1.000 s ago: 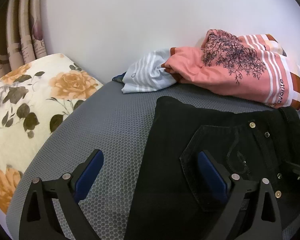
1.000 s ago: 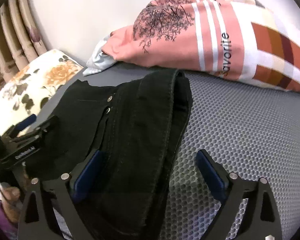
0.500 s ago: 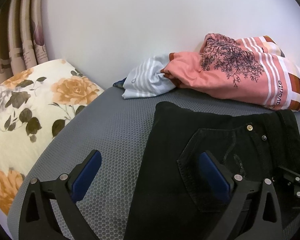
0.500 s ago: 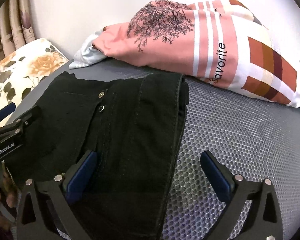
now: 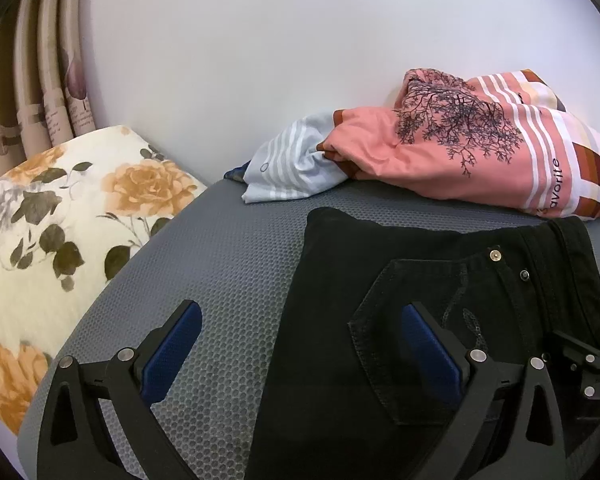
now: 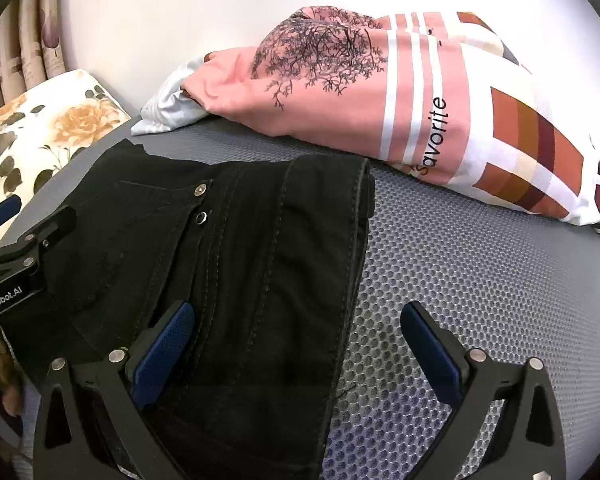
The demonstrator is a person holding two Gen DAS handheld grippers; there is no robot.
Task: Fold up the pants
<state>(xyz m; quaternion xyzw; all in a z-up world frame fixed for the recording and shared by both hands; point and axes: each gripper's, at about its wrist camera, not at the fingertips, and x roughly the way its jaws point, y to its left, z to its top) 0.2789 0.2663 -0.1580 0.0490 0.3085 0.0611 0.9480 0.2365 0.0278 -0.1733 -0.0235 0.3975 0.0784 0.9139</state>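
Observation:
Black pants [image 5: 359, 280] lie folded on a grey honeycomb mat [image 5: 228, 264], waistband and rivets to the right. My left gripper [image 5: 300, 340] is open and straddles the pants' left edge: one blue pad over bare mat, the other over the back pocket. In the right wrist view the pants [image 6: 240, 260] fill the lower left. My right gripper [image 6: 298, 344] stands wide open over their right edge, its left pad above the cloth and its right pad above the mat [image 6: 479, 280]. Neither gripper pinches the fabric. Each gripper shows at the edge of the other's view.
A pink cushion [image 5: 479, 160] with a tree print and stripes lies against the white wall behind the pants, with a pale striped cloth [image 5: 292, 172] beside it. A floral cushion [image 5: 60, 232] borders the mat on the left, below a curtain [image 5: 40, 80].
The right wrist view has swung and tilted, so the pants now lie flatter and more to its left. The right gripper reaches further into the left view. The left gripper stays put.

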